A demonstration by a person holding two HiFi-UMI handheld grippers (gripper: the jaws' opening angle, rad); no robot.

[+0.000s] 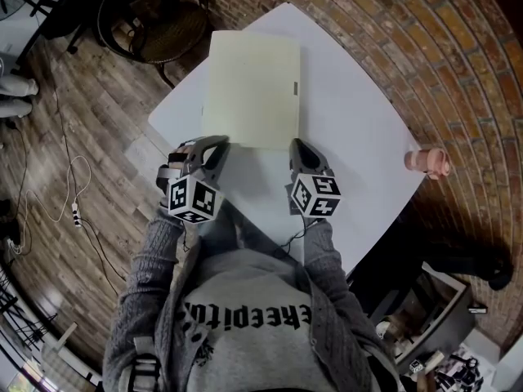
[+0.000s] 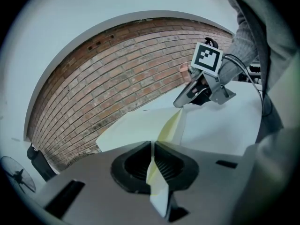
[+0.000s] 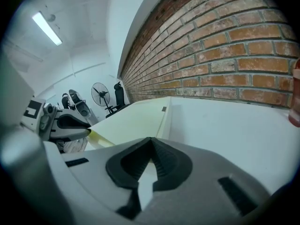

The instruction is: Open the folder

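Black gothic lettering crosses the person's grey sweatshirt [image 1: 245, 337], lower centre of the head view; distorted and partly covered, no word reads surely.

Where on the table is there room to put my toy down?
The big bare part of the white table lies between the yellow folder and the pink cup. Only a thin strip is free left of the folder. Its near edge is crowded: left tongs and right tongs pinch it.
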